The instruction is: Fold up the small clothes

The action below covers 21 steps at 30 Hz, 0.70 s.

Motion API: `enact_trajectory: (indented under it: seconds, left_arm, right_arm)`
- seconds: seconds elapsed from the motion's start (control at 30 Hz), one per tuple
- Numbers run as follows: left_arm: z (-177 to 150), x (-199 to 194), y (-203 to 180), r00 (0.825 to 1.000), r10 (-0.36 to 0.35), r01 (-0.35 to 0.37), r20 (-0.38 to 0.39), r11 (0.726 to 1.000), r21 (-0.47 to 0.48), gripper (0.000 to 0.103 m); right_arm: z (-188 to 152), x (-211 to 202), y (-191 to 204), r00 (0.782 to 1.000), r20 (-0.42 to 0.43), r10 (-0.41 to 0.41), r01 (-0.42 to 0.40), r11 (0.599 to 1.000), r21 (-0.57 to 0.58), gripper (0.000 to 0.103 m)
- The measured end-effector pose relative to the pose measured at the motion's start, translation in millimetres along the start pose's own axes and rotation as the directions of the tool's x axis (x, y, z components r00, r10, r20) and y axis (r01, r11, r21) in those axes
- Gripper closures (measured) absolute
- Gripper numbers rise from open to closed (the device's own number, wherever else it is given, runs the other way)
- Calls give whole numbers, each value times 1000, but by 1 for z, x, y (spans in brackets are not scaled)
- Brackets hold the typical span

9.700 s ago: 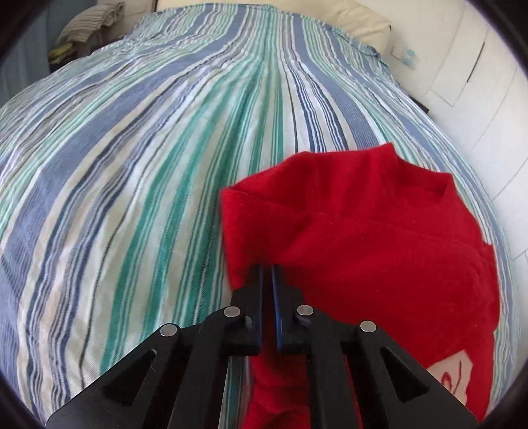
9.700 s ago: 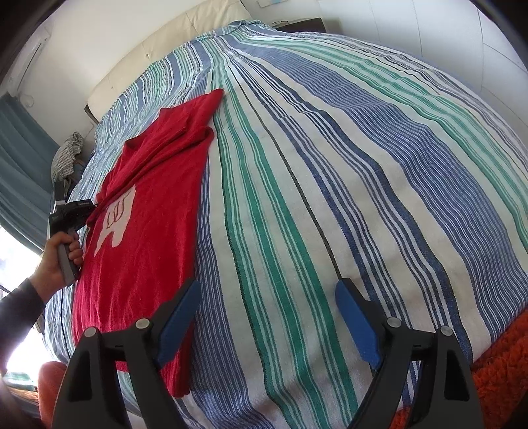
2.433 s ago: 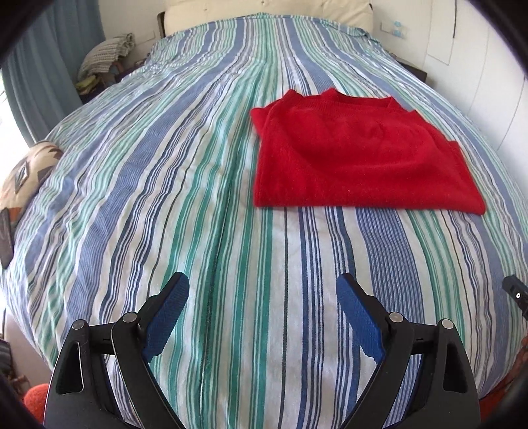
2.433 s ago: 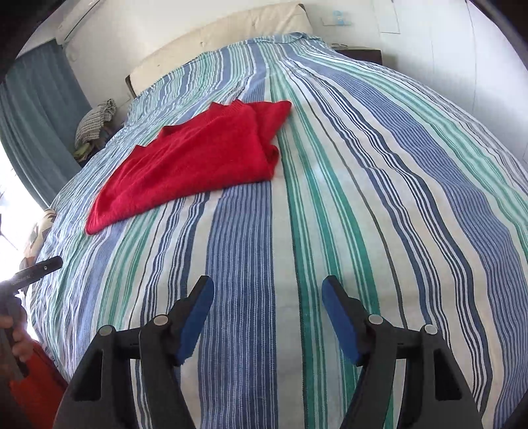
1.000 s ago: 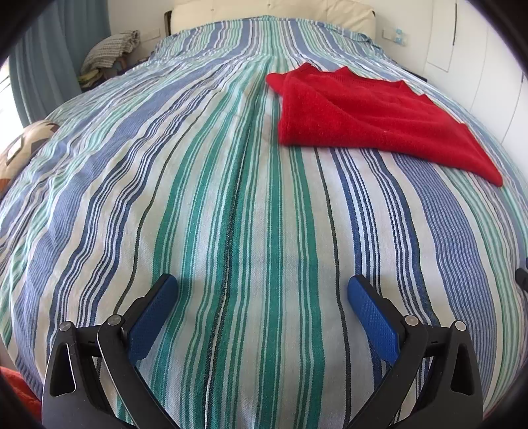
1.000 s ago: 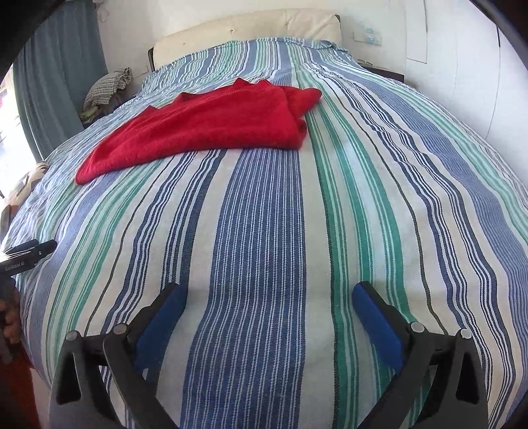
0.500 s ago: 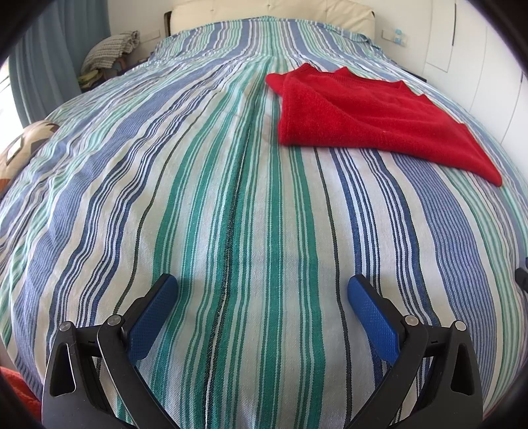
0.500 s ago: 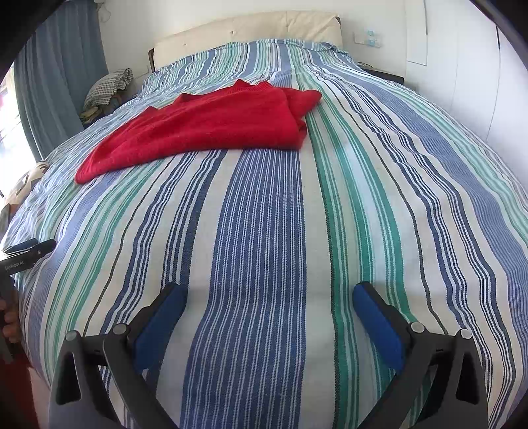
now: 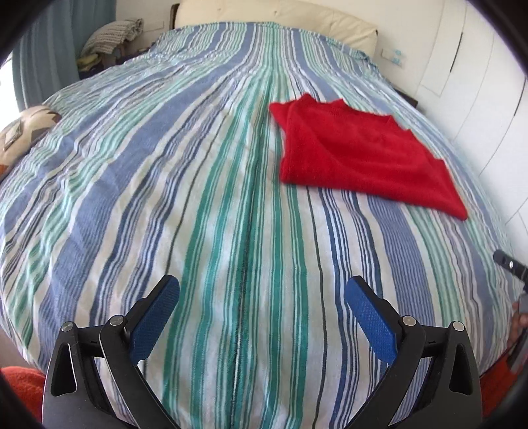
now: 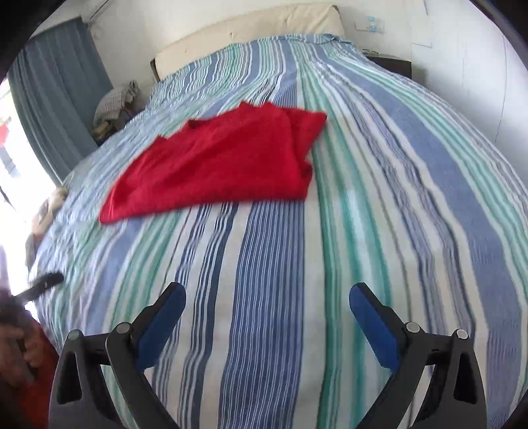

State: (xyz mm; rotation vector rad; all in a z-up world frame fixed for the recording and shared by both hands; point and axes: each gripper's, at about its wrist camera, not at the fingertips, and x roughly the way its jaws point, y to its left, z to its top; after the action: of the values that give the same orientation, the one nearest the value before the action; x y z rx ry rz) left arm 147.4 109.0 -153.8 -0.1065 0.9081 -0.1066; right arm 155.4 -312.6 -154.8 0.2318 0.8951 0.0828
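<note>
A red garment (image 9: 359, 155) lies folded flat on the striped bedspread (image 9: 198, 198), to the right of the bed's middle in the left wrist view. In the right wrist view the red garment (image 10: 224, 161) lies left of centre. My left gripper (image 9: 262, 310) is open and empty, well short of the garment near the bed's front edge. My right gripper (image 10: 267, 313) is open and empty too, also far from the garment. The tip of the right gripper shows at the left wrist view's right edge.
A cream headboard (image 9: 280, 16) closes the far end of the bed. A pile of cloth (image 9: 109, 33) sits beside a blue curtain (image 10: 56, 99) at the far left. A patterned cushion (image 9: 23, 132) lies at the left edge. White cupboard doors (image 9: 478, 82) stand on the right.
Both grippers have lifted and tilted a little, so the garment sits lower in both views. The garment itself has not moved. Both grippers stay open.
</note>
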Motion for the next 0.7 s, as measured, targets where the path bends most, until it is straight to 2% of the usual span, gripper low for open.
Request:
enact_trajectory:
  seconds: [0.1,0.2,0.33,0.4,0.43,0.47,0.5,0.53,0.6,0.7]
  left_arm:
    - [1,4,10,1000,6,-6,-1,1000,-24,2]
    - [-5,25,20,998,12,-17,-63,997,-79,2]
    - [-8,38,23,996,28,-34,-79,996,-77,2]
    - [-7,40,19,996,46,-50,-77,998,-46,2]
    - [-8,41,19,996,52,-55,-79,998,-37,2]
    - [-8,42,18,995,55,-58,-81,998,-34,2]
    - [-6,44,17,995,56,-59,-85,998,-35,2]
    - [-6,45,18,995,53,-57,-87,998,-39,2]
    - [-2,48,18,995,43,-48,-89,998,-51,2]
    - [3,50,20,996,18,-25,-89,997,-76,2]
  right_arm:
    - [54,14,-29,999,20,38,-40,993,108,4]
    - [92,49,-56,996,15,83,-84,967,241,4]
    - [116,104,-70,983,10,186,-175,904,389,4]
    - [118,131,-68,981,-42,192,-156,894,421,4]
    - [117,137,-64,984,-63,165,-124,900,418,13]
    - [116,138,-60,988,-60,142,-106,908,406,25]
    - [118,139,-58,986,-56,155,-119,905,409,70]
    - [119,141,-58,981,-65,183,-137,889,437,93]
    - [127,133,-51,976,-48,210,-164,869,467,93]
    - [157,108,-9,969,-5,248,-228,897,378,93]
